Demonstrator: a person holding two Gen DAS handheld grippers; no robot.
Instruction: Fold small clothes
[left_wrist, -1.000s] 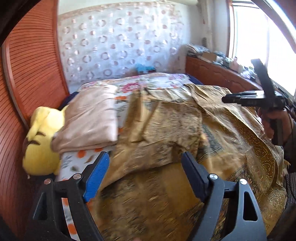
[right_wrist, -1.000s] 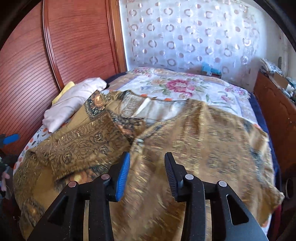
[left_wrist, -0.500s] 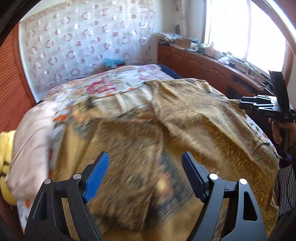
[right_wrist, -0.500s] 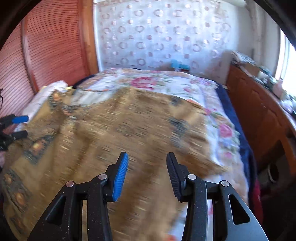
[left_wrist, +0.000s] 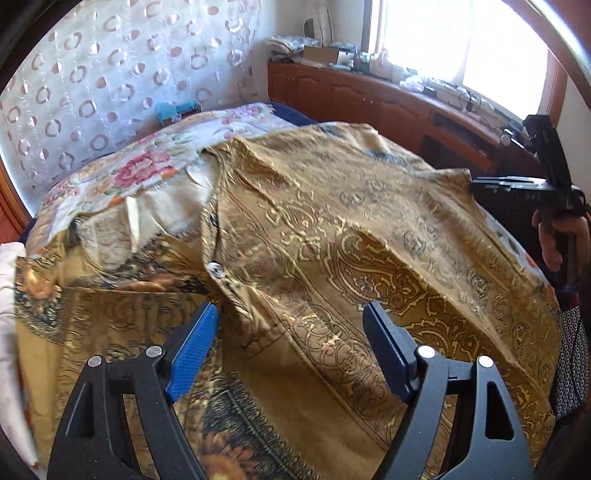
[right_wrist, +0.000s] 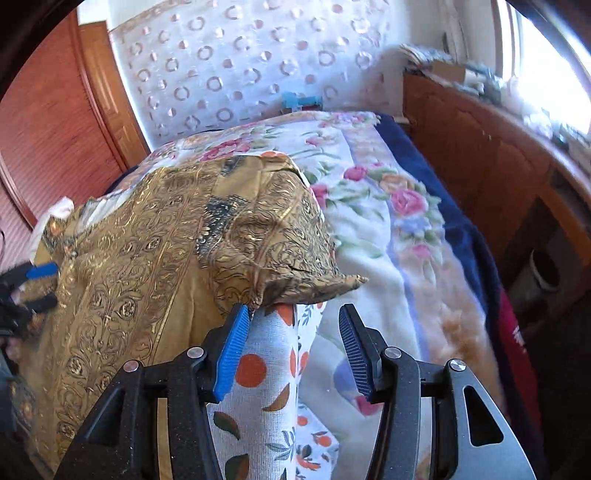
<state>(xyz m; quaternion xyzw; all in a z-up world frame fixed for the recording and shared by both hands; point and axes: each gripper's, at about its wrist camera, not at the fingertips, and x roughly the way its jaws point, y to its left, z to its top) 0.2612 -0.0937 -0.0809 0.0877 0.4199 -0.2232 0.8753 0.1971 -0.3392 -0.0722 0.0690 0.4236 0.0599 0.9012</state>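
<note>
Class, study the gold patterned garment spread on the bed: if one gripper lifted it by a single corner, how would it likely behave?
The gold garment would probably hang limp: it already lies in soft ridges and wrinkles. Its corner juts past the edge and holds a crease, suggesting some body. The sheen hints it may slip, so the right gripper, jaws open, likely needs a deep bite.

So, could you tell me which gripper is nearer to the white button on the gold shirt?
Left. The white button lies just ahead of the left gripper, near its blue pad. The right gripper is at the gold shirt's far edge, over the orange-print sheet.
</note>
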